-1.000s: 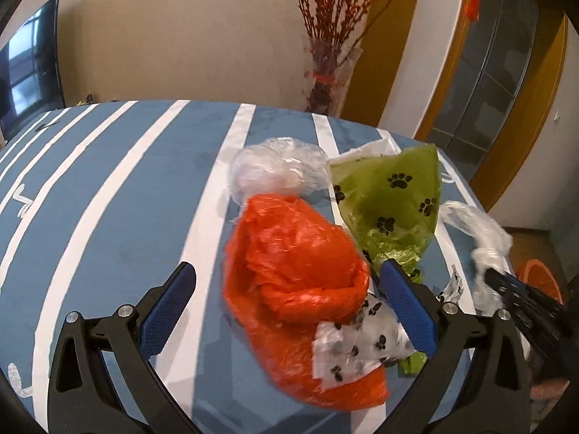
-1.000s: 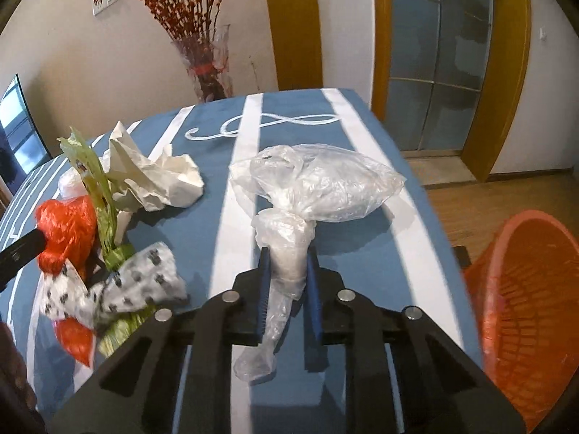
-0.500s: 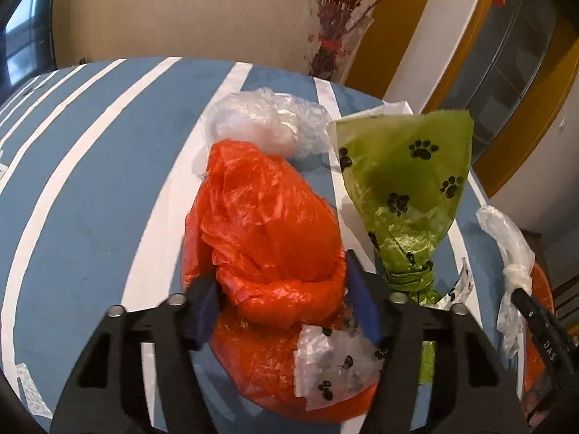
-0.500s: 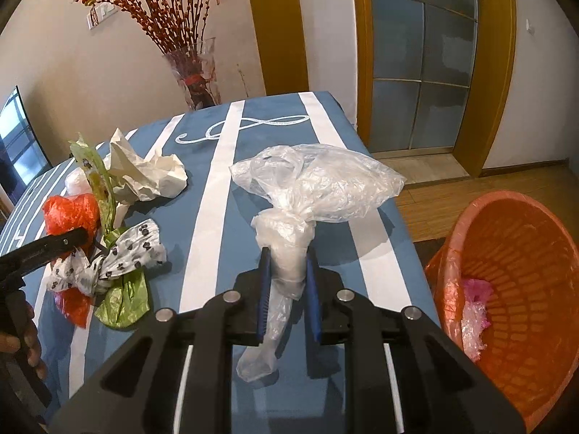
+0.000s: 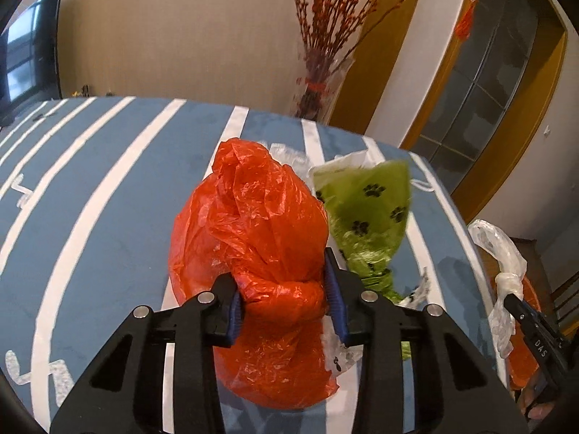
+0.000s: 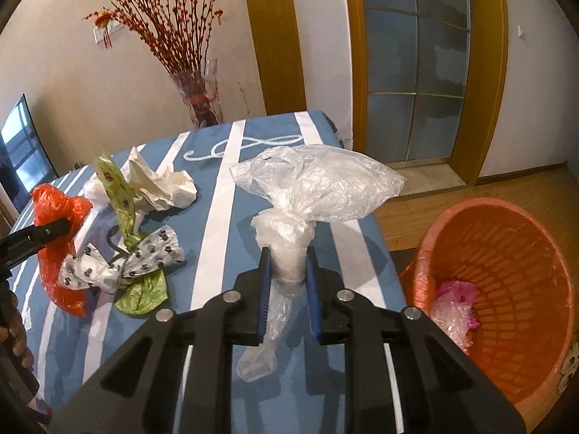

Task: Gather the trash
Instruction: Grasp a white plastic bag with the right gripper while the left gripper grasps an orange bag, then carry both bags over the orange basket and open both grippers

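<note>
My left gripper [image 5: 286, 300] is shut on the knot of an orange plastic bag [image 5: 253, 224] and holds it up off the blue striped table [image 5: 108, 195]. The bag also shows in the right wrist view [image 6: 58, 209]. My right gripper [image 6: 287, 289] is shut on the neck of a clear plastic bag [image 6: 318, 188], held above the table's right edge, beside the orange basket [image 6: 506, 282]. In the left wrist view the clear bag [image 5: 503, 253] hangs at the far right.
A green paw-print bag [image 6: 119, 195], a white paw-print bag [image 6: 126, 264] and crumpled white paper [image 6: 163, 184] lie on the table. A vase of red branches [image 6: 199, 101] stands at the far end. The basket holds pink and clear wrappers [image 6: 452, 307].
My left gripper closed on the orange bag and lifted it off the table. My right gripper carried the clear bag up and right, bringing the basket into fuller view.
</note>
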Available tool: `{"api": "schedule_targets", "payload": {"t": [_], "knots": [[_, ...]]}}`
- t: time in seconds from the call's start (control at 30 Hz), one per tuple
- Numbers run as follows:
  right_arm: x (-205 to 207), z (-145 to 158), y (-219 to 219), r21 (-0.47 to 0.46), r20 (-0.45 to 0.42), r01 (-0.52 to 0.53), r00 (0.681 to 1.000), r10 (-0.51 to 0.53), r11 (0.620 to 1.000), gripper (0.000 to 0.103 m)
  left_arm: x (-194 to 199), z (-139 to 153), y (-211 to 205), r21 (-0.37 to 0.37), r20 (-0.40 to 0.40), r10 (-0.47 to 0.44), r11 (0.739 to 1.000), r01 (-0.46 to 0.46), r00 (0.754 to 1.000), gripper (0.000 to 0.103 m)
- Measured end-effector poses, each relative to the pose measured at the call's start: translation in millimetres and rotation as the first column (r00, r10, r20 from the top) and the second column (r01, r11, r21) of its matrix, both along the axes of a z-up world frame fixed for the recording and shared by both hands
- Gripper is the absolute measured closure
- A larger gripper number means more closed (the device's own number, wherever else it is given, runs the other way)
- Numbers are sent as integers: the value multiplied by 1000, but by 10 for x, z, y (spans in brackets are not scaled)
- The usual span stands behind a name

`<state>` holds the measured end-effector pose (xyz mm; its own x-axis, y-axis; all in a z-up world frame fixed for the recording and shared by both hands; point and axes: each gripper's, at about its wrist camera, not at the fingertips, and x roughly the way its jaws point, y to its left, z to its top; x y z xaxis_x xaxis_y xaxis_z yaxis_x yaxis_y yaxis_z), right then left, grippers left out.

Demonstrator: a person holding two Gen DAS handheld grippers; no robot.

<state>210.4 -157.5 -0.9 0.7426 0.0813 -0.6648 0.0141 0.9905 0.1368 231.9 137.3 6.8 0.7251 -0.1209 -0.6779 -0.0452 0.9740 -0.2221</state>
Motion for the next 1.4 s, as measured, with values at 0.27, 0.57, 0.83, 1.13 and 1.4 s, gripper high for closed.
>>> {"api": "schedule_targets", "payload": {"t": [0.27,0.57,0.83,1.13,1.4], "knots": [[-300,255,-163,18,62,18,998,-19,1000,84,-209,346,-99,8,74,-8,1000,7,997,65],[-643,462,-372,26,121,41,992,-44,999,84,-469,654,-473,15,143,-78,997,77,987,65],[-899,512,-667,30,145,91,985,-94,995,84,-543,660,-1010,-4,149,-200,979,203,968,65],[-1061,400,-1041,33,133,172,976,-175,985,84,-566,472,-1723,-36,113,-347,935,353,931,65],[-1203,256,-1404,38,115,258,959,-261,965,84,-571,312,-2249,-49,88,-444,892,449,892,65]]}}
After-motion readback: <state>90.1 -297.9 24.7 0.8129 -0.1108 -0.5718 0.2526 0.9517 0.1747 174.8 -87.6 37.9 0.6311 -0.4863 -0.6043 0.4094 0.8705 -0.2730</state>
